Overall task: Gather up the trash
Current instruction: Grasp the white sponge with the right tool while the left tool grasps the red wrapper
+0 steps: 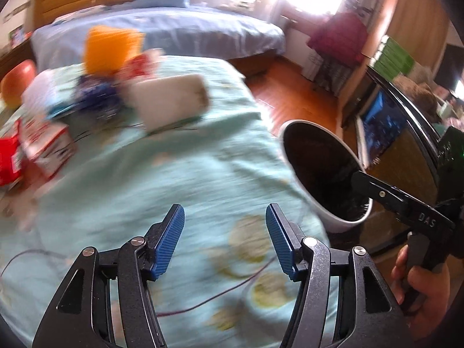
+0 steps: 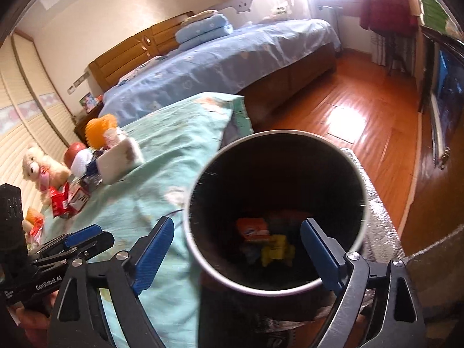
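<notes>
My left gripper (image 1: 224,217) is open above the pale green bedsheet (image 1: 174,179), nothing between its blue pads. Ahead of it lies blurred trash: a white box (image 1: 171,101), an orange item (image 1: 111,49), a blue wrapper (image 1: 95,95) and a red-and-white carton (image 1: 43,145). The white bin (image 1: 333,223) with a black inside stands at the bed's right edge. My right gripper (image 2: 236,226) is open over the bin's mouth (image 2: 188,217), empty. At the bin's bottom lie an orange packet (image 2: 252,229) and a yellow piece (image 2: 275,250).
A thin purple cable (image 1: 232,290) runs across the sheet. Behind stands a bed with a blue cover (image 2: 217,63). Wooden floor (image 2: 362,101) and a dark TV cabinet (image 1: 406,145) lie to the right. A teddy bear (image 2: 37,168) sits at far left.
</notes>
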### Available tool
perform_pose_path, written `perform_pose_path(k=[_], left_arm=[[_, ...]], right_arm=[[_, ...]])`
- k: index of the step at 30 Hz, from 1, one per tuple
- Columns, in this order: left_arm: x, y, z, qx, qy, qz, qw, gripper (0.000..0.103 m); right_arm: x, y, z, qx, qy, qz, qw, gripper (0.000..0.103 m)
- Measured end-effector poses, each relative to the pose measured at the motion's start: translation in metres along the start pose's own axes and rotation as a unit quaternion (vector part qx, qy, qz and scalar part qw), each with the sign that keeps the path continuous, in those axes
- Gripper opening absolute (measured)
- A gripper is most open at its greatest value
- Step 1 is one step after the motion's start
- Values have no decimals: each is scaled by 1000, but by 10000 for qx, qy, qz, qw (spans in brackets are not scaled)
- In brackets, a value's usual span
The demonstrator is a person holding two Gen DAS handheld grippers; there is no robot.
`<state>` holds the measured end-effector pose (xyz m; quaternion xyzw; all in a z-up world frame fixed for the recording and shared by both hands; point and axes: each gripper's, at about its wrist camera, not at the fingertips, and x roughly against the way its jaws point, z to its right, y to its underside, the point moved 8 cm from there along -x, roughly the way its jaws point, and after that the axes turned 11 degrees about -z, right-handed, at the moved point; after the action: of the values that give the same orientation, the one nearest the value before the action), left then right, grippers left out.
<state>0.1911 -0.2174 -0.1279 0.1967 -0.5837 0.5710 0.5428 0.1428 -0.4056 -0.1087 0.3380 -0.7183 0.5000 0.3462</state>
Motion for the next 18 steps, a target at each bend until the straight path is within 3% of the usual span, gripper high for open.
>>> perform_pose_path(k=[18], left_arm=[[40,27,-120,1183,-575,325,9908,63]], right_arm=[[-34,6,-105,905,-494,-237,9944,94]])
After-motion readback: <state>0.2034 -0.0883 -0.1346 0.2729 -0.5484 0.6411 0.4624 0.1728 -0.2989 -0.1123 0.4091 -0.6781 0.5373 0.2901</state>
